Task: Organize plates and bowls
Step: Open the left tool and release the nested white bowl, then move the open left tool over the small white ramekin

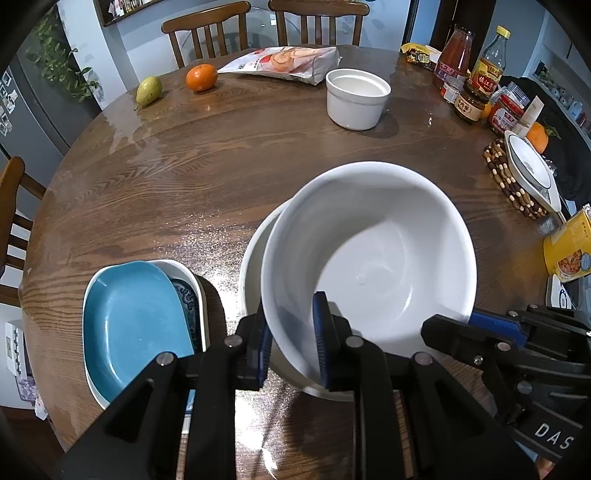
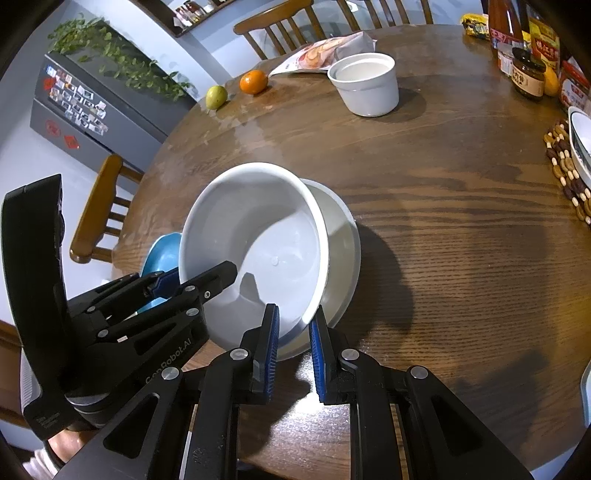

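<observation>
On the near part of the round wooden table (image 1: 221, 166) sits a large white bowl (image 1: 369, 251), nested crookedly inside a second white bowl (image 2: 343, 236) whose rim shows beside it. The upper bowl is tilted, its mouth facing up and towards the near side; round, so no long axis to give.

Left gripper (image 1: 293, 339) straddles the near-left wall of the upper bowl, one blue pad inside, one outside; jaws narrow, and whether the pads press the wall I cannot tell. Right gripper (image 2: 293, 347) has its jaws narrow around the near-right rim, where the two bowls overlap, one pad inside and one outside; it looks closed on the upper bowl's rim.

Just left of the bowls: a blue plate (image 1: 136, 325) lying in a white dish (image 1: 192, 280) with a blue pattern, long axis running near to far. Close to the bowls but not touching, as far as I can see.

Far side, well apart: a small white straight-sided bowl (image 1: 356, 98), a snack bag (image 1: 284, 62), an orange (image 1: 201, 77), a pear (image 1: 149, 90). Far right: sauce bottles and jars (image 1: 476, 74). Right edge: a white dish with a dark rim line (image 1: 532, 166) on a beaded trivet (image 1: 506, 181), another orange (image 1: 537, 136) behind it, a yellow carton (image 1: 570, 247) nearer.

Wooden chairs (image 1: 207, 29) stand at the far edge. Table between the bowls and the far items is bare wood, nothing blocking.
</observation>
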{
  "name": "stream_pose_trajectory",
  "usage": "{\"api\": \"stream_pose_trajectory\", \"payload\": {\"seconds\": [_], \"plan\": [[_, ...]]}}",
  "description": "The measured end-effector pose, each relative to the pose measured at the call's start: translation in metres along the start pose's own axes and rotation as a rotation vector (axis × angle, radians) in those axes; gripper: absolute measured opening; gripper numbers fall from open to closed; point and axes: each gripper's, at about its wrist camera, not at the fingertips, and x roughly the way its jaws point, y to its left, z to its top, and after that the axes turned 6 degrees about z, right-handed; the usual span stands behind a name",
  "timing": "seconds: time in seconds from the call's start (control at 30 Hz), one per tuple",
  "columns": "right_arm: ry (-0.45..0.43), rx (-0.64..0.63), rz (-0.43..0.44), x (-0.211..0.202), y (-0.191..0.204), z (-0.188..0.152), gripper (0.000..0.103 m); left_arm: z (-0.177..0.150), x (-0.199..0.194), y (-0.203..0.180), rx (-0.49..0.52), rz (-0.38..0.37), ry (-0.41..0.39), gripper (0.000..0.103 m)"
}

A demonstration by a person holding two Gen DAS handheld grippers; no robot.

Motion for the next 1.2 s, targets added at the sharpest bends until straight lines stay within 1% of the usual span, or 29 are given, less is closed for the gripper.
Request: {"api": "stream_pose_trajectory", "payload": {"seconds": [0.03,0.07,0.1,0.13,0.17,0.33,0.47,0.57,0.67,0.8,1.03,1.2], "plan": [[0.002,-0.002,-0.004,0.000,0.001,0.000,0.017,0.000,-0.001,0.000,-0.002,0.001,-0.003,0.027],[0.005,-0.003,-0.007,0.000,0.002,0.000,0.017,0.000,-0.003,0.001,-0.005,0.003,-0.010,0.038],[0.006,-0.002,-0.010,0.000,0.002,0.000,0.017,0.001,-0.004,0.001,-0.005,0.005,-0.015,0.045],[0.004,-0.001,-0.014,0.000,0.002,0.000,0.021,0.001,-0.006,0.002,-0.007,0.007,-0.022,0.047],[0.000,0.001,-0.023,-0.002,0.002,0.000,0.025,0.001,-0.008,0.003,-0.009,0.007,-0.030,0.047],[-0.030,-0.007,-0.024,-0.010,0.004,0.001,0.025,0.001,-0.012,0.006,-0.017,0.009,-0.041,0.048],[-0.057,-0.009,-0.039,-0.016,0.003,0.001,0.025,0.000,-0.014,0.007,-0.018,0.011,-0.050,0.056],[-0.072,-0.003,-0.044,-0.022,0.000,0.001,0.025,0.001,-0.016,0.007,-0.018,0.012,-0.056,0.057],[-0.088,0.000,-0.046,-0.028,-0.002,0.002,0.025,0.003,-0.018,0.007,-0.020,0.008,-0.061,0.061],[-0.108,0.005,-0.045,-0.034,-0.002,0.004,0.026,0.006,-0.021,0.006,-0.023,-0.005,-0.071,0.070],[-0.145,0.025,-0.028,-0.047,-0.009,0.008,0.026,0.019,-0.024,-0.001,-0.006,-0.047,-0.078,0.070],[-0.173,0.048,-0.030,-0.060,-0.018,0.016,0.026,0.037,-0.026,-0.008,0.016,-0.080,-0.089,0.070]]}}
